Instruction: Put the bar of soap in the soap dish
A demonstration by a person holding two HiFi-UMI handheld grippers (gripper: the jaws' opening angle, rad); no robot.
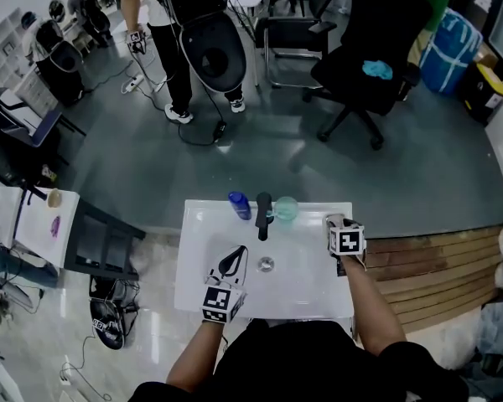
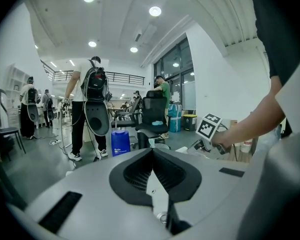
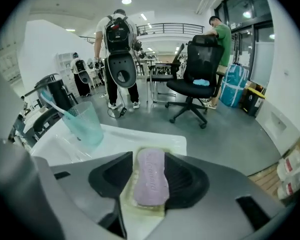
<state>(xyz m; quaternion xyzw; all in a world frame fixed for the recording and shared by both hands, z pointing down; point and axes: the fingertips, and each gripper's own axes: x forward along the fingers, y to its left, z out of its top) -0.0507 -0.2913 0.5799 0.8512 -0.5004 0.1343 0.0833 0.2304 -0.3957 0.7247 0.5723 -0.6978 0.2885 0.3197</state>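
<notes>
A pale purple bar of soap (image 3: pixel 151 176) lies on a yellowish translucent soap dish (image 3: pixel 139 210) at the back right corner of the white sink (image 1: pixel 306 287). My right gripper (image 3: pixel 149 159) is tilted down over it and stands open. The soap is between its black pads, with a strip of dish showing beside the left pad (image 3: pixel 110 176). In the head view the right gripper (image 1: pixel 335 223) hides the soap and dish. My left gripper (image 1: pixel 231 262) hovers over the basin's left side, shut with nothing in it; its tips meet in the left gripper view (image 2: pixel 152 149).
Along the sink's back edge stand a blue bottle (image 1: pixel 239 205), a black faucet (image 1: pixel 263 214) and a green cup (image 1: pixel 286 208) holding a toothbrush. The drain (image 1: pixel 267 264) sits mid-basin. Beyond are grey floor, an office chair (image 1: pixel 360 65) and standing people.
</notes>
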